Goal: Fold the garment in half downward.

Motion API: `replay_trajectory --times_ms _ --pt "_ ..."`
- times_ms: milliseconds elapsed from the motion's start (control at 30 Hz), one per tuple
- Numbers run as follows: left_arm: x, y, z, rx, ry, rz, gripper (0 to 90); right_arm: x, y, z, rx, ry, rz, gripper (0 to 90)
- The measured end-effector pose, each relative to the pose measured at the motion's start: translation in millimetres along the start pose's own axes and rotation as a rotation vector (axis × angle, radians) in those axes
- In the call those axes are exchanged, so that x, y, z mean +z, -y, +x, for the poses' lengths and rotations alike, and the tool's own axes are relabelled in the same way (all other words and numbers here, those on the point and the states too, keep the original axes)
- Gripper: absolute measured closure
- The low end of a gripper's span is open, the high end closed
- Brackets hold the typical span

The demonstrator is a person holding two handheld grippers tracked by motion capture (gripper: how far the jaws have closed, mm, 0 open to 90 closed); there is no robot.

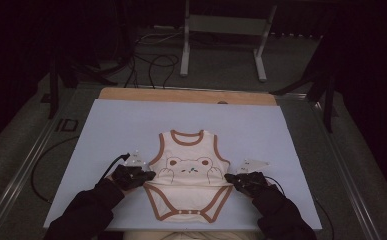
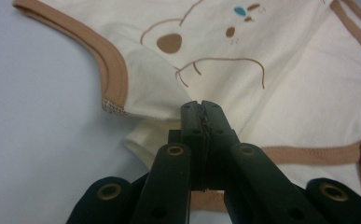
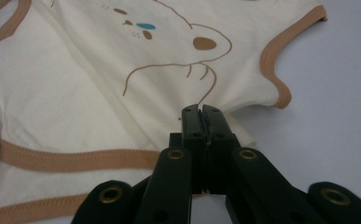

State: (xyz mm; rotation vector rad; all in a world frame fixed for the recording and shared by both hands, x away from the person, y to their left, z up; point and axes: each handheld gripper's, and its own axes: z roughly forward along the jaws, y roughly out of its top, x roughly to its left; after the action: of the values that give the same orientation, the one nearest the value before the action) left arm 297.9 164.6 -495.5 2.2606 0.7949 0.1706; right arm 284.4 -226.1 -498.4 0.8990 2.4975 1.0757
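A cream sleeveless baby bodysuit [image 1: 188,172] with brown trim and a bear print lies front up on the pale board [image 1: 261,130], neck opening away from me. My left gripper [image 1: 150,176] is at its left side seam below the armhole. In the left gripper view that gripper [image 2: 201,106] is shut, with the bodysuit [image 2: 281,93] edge pinched at its tips. My right gripper [image 1: 229,178] is at the opposite side seam. In the right gripper view it [image 3: 201,110] is shut on the bodysuit [image 3: 75,93] edge, and the cloth puckers toward the tips.
The board rests on a wooden tabletop whose far strip [image 1: 186,95] shows beyond it. Black cables [image 1: 151,65] and a grey metal stand [image 1: 223,30] are on the floor behind. Metal rails [image 1: 26,160] run along both sides. Bare board surrounds the garment.
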Motion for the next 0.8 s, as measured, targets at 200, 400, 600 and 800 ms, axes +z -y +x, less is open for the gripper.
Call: replay_trajectory --times_ms 200,400,600,800 --pt "2.8 5.4 -3.0 -0.007 0.005 0.010 90.0 3.5 5.7 2.1 -0.007 -0.001 0.027 89.6" --pt "5.8 7.9 -1.8 -0.007 -0.005 0.027 90.0 7.1 8.5 4.3 -0.023 0.009 0.047 89.6" --pt "8.9 11.3 -2.3 -0.011 0.000 0.044 90.0 8.7 12.1 3.1 -0.008 0.000 0.052 89.6" --pt "11.1 13.9 -0.8 -0.013 0.003 0.039 90.0 9.3 14.6 1.3 0.001 -0.010 0.042 89.5"
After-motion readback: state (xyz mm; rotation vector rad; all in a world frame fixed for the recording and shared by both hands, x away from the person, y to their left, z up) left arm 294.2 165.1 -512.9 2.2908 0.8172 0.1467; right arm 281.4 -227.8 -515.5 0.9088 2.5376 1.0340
